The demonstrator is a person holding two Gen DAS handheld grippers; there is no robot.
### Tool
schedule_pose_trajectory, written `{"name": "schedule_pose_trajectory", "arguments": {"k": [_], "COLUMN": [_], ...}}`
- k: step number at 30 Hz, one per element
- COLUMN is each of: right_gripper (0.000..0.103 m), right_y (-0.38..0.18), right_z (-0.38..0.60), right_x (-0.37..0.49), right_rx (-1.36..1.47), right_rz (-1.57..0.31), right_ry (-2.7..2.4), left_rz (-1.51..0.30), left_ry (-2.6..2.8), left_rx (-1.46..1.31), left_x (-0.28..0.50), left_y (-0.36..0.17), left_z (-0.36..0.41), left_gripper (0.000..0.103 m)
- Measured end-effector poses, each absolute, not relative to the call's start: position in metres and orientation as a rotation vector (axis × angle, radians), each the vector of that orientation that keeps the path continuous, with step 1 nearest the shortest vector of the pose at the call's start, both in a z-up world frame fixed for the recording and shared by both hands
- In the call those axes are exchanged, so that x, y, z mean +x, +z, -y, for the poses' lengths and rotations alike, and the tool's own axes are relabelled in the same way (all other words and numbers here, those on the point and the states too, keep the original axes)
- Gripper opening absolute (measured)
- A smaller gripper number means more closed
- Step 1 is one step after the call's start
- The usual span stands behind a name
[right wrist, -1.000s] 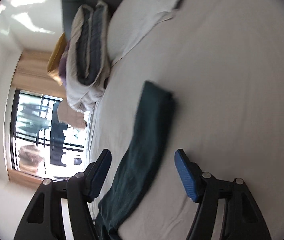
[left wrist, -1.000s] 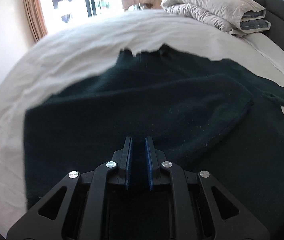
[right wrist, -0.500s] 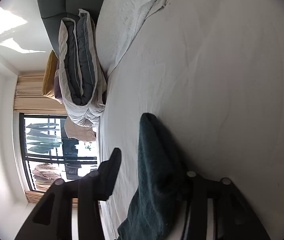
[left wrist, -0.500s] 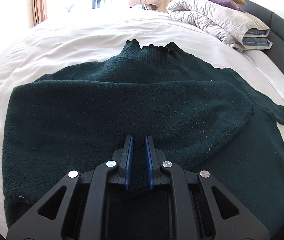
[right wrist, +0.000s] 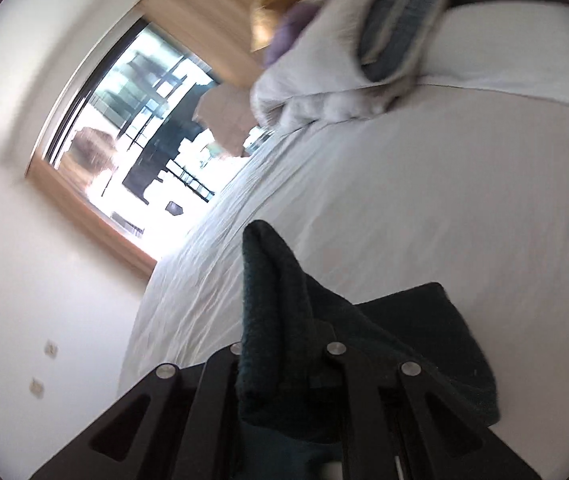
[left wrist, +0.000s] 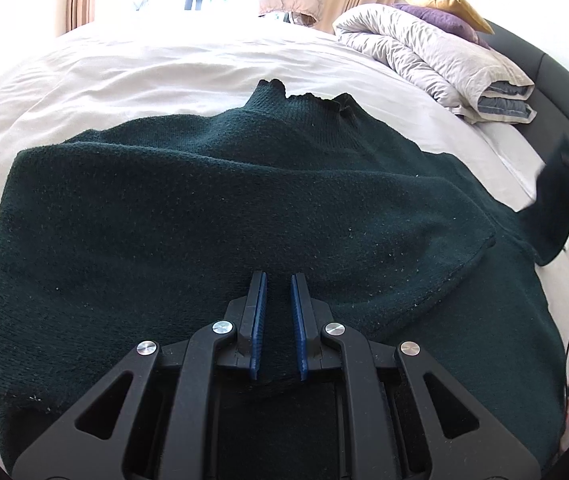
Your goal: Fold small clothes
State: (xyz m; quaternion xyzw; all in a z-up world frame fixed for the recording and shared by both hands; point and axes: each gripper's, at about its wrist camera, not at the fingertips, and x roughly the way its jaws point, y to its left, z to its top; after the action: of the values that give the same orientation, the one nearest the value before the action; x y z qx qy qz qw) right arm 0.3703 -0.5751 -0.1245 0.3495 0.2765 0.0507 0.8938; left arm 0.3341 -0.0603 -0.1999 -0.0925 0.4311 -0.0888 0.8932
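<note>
A dark green knit sweater (left wrist: 220, 216) lies spread on the white bed (left wrist: 156, 68), collar toward the window, one sleeve folded across its body. My left gripper (left wrist: 277, 328) is low over the sweater's hem, shut on a fold of the fabric. My right gripper (right wrist: 280, 356) is shut on the other sleeve (right wrist: 268, 288) and holds it raised off the bed; the fabric hides its fingertips. That lifted sleeve (left wrist: 556, 204) shows at the right edge of the left wrist view.
A folded grey duvet (left wrist: 436, 60) with purple and yellow pillows sits at the bed's far right by the dark headboard (left wrist: 564, 88). A bright window with curtains (right wrist: 144, 128) is beyond the bed. White sheet (right wrist: 404, 208) lies around the sweater.
My right gripper closed on the sleeve end, lifted it off the bed and rotated sharply. My left gripper stays shut on the hem, its view tilting so more of the sweater shows.
</note>
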Motion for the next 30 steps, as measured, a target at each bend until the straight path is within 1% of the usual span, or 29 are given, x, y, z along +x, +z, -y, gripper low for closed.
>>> {"name": "schedule_pose_trajectory", "arguments": {"k": [2, 5, 9, 12, 13, 14, 15, 16, 17, 20, 21, 23, 24, 25, 27, 30], "right_gripper": [0.009, 0.009, 0.009, 0.010, 0.010, 0.010, 0.012, 0.012, 0.012, 0.014, 0.017, 0.029, 0.052, 0.064, 0.063, 0.063], "right_y": [-0.112, -0.125, -0.167, -0.178, -0.175, -0.171, -0.168, -0.167, -0.167, -0.172, -0.174, -0.179, -0.182, -0.187, -0.190, -0.179], "right_z": [0.500, 0.396, 0.328, 0.315, 0.311, 0.306, 0.300, 0.293, 0.285, 0.263, 0.256, 0.240, 0.233, 0.225, 0.225, 0.260], "right_x": [0.375, 0.377, 0.391, 0.392, 0.390, 0.390, 0.388, 0.387, 0.386, 0.384, 0.384, 0.385, 0.385, 0.386, 0.379, 0.357], "right_rx": [0.544, 0.353, 0.309, 0.313, 0.301, 0.280, 0.264, 0.251, 0.234, 0.194, 0.192, 0.184, 0.173, 0.171, 0.206, 0.276], "right_rz": [-0.610, -0.674, -0.788, -0.810, -0.803, -0.795, -0.793, -0.796, -0.801, -0.817, -0.825, -0.838, -0.849, -0.875, -0.886, -0.827], "right_ry": [0.166, 0.248, 0.270, 0.255, 0.256, 0.261, 0.268, 0.280, 0.294, 0.313, 0.322, 0.342, 0.363, 0.410, 0.467, 0.422], "left_rz": [-0.890, -0.884, -0.881, -0.884, -0.876, -0.860, -0.841, -0.819, -0.788, -0.757, -0.758, -0.775, -0.792, -0.816, -0.883, -0.932], "left_ry": [-0.191, -0.205, -0.227, -0.250, -0.262, -0.268, -0.272, -0.283, -0.291, -0.290, -0.303, -0.310, -0.313, -0.316, -0.335, -0.343], "left_rx": [-0.214, -0.257, -0.313, -0.380, -0.404, -0.431, -0.470, -0.521, -0.577, -0.673, -0.709, -0.755, -0.779, -0.801, -0.830, -0.794], "left_x": [0.333, 0.332, 0.332, 0.332, 0.330, 0.329, 0.327, 0.325, 0.323, 0.323, 0.326, 0.331, 0.334, 0.337, 0.345, 0.349], "left_y": [-0.199, -0.199, -0.198, -0.192, -0.188, -0.184, -0.180, -0.175, -0.169, -0.158, -0.157, -0.159, -0.162, -0.165, -0.173, -0.174], "left_z": [0.058, 0.053, 0.047, 0.039, 0.035, 0.031, 0.026, 0.019, 0.011, -0.009, -0.016, -0.026, -0.029, -0.030, -0.028, -0.017], "left_gripper": [0.013, 0.013, 0.013, 0.013, 0.019, 0.032, 0.042, 0.060, 0.066, 0.071, 0.071, 0.071, 0.071, 0.071, 0.071, 0.071]}}
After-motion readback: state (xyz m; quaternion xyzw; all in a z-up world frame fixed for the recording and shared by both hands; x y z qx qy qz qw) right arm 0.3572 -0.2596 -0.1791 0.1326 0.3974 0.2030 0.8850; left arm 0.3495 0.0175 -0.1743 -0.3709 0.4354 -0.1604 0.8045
